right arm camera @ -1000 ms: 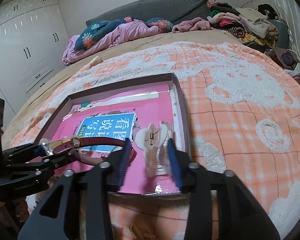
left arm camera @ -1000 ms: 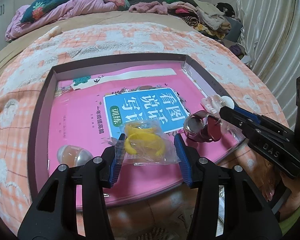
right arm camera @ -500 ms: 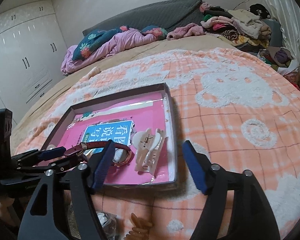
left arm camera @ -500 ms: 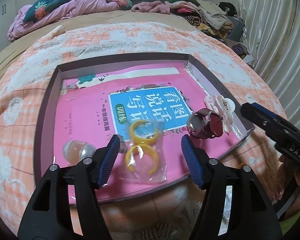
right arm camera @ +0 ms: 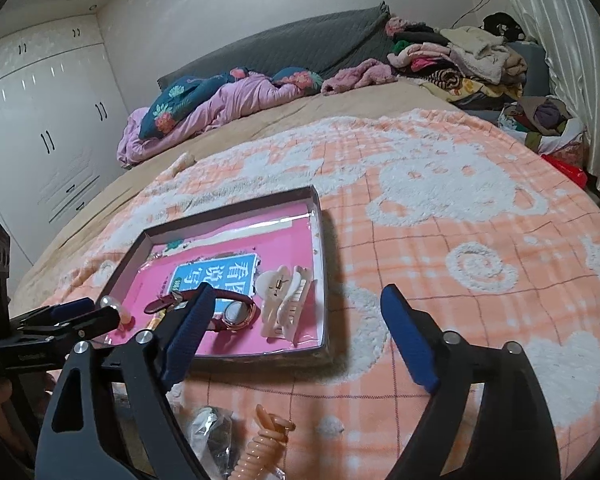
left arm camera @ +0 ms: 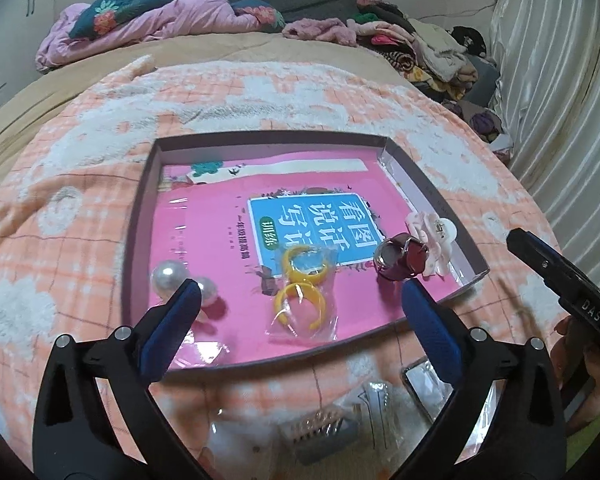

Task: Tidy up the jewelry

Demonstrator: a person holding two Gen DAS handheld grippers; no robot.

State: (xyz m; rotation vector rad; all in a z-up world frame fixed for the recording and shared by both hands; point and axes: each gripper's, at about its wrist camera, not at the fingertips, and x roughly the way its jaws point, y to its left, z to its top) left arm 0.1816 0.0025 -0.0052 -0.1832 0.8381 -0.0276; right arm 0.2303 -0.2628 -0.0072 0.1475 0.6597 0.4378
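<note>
Left hand-held gripper (left arm camera: 300,312) just opened wide, drawn back, empty; clear bag of yellow plastic rings (left arm camera: 303,294) released near front edge of shallow cardboard tray (left arm camera: 138,220). Right hand-held gripper (right arm camera: 296,326) likewise opened, empty; cream plastic claw clip (right arm camera: 284,300) left near tray's front right corner. Two placements judged complete; loose items on bed remaining.

Shallow tray (left arm camera: 140,216) on the bed, lined with a pink booklet. Inside, left to right: two pearl balls (left arm camera: 168,276) touching; a clear bag (left arm camera: 304,300) holding two yellow rings, lying flat; a red-strapped watch (left arm camera: 396,258) on its side; a white flower clip (left arm camera: 432,236) against the right wall, touching the watch.
</note>
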